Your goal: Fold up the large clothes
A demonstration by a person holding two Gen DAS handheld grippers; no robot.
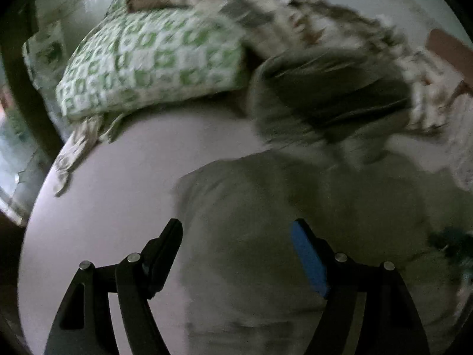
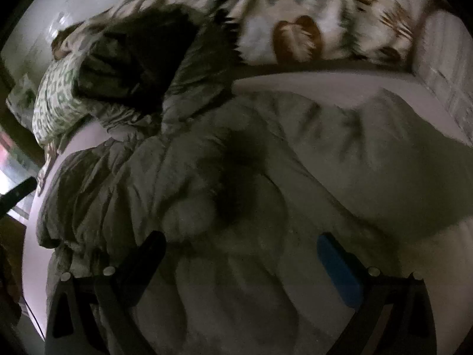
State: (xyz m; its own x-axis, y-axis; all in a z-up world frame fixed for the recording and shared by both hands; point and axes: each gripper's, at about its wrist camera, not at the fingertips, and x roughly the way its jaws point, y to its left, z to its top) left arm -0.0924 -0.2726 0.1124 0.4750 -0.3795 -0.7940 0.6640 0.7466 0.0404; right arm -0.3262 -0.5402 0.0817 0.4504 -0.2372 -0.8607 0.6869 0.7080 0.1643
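**On the bed, both claws spread over a puffy coat**

On the pale bed sheet (image 1: 118, 207) we find the large garment, a grey-green padded coat (image 2: 183, 195), lying crumpled rather than flat. Its dark hood end is bunched up against the green patterned pillow (image 1: 153, 59), and the quilted body runs down toward us. Behind it lies a leaf-print blanket (image 2: 310, 14).

Our left gripper (image 1: 236, 239) hovers over the coat's near edge with its jaws wide apart and nothing between them. One finger sits above bare sheet, the other above fabric. Our right gripper (image 2: 242, 251) is likewise spread wide above the coat's thick middle, holding nothing. Both views are blurred, so we cannot tell whether either finger touches the cloth.

We judge the folding has barely begun, since the coat first needs spreading. To do that well, we should each take a single outer edge, not a thick wad of padding, which would likely slip from the pads. The left claw seems well placed for the hem edge beside the sheet. Pulling outward in opposite directions, low over the bed, should flatten the bulk. Seams and sleeves are too dim to locate surely.
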